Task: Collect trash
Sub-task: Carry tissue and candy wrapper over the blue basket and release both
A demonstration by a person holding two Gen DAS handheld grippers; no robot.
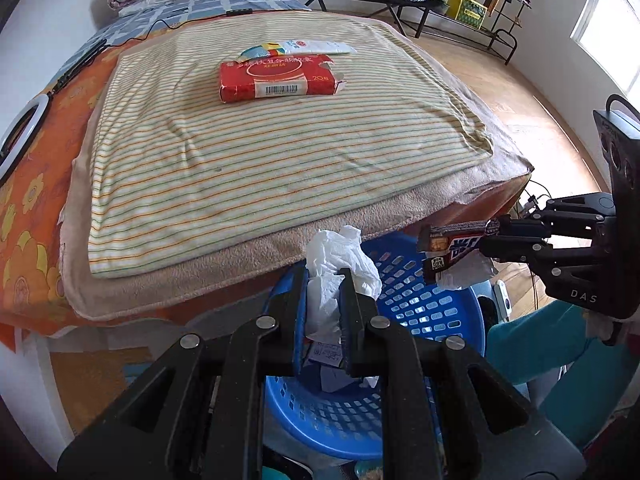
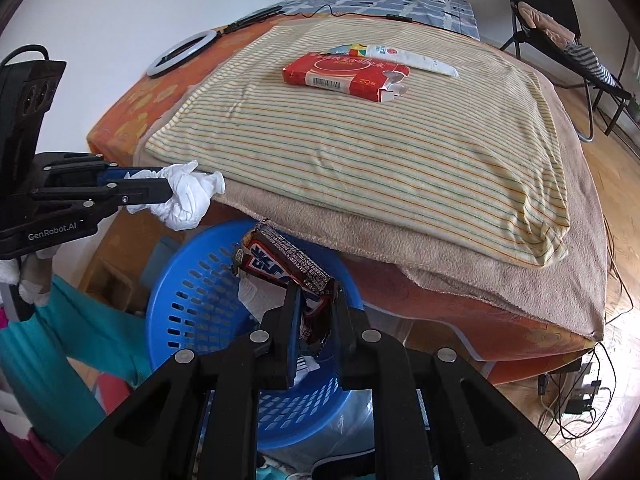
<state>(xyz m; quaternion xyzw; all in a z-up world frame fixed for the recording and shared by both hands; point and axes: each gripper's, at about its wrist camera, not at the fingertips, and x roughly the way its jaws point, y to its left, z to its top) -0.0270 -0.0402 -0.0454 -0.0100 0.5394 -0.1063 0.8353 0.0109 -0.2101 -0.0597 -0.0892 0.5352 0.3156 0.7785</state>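
My left gripper point(image 1: 323, 276) is shut on a crumpled white tissue point(image 1: 340, 264), held over the near rim of a blue perforated basket point(image 1: 424, 304). The right wrist view shows the same left gripper point(image 2: 166, 192) with the tissue point(image 2: 188, 196) bulging past its tips. My right gripper point(image 2: 314, 296) is shut on a brown snack wrapper point(image 2: 280, 260) above the basket point(image 2: 192, 304); in the left wrist view it point(image 1: 486, 240) holds the wrapper point(image 1: 456, 242) over the basket's far side. On the striped cloth lie a red carton point(image 1: 276, 78) and a white packet point(image 1: 304, 48).
The bed point(image 2: 400, 168) with striped cloth and beige blanket fills the middle, its edge overhanging the basket. A ring light point(image 2: 180, 54) and cables lie at the bed's far side. A folding chair point(image 2: 560, 44) and a rack stand on the wooden floor. A teal sleeve point(image 1: 532, 344) shows.
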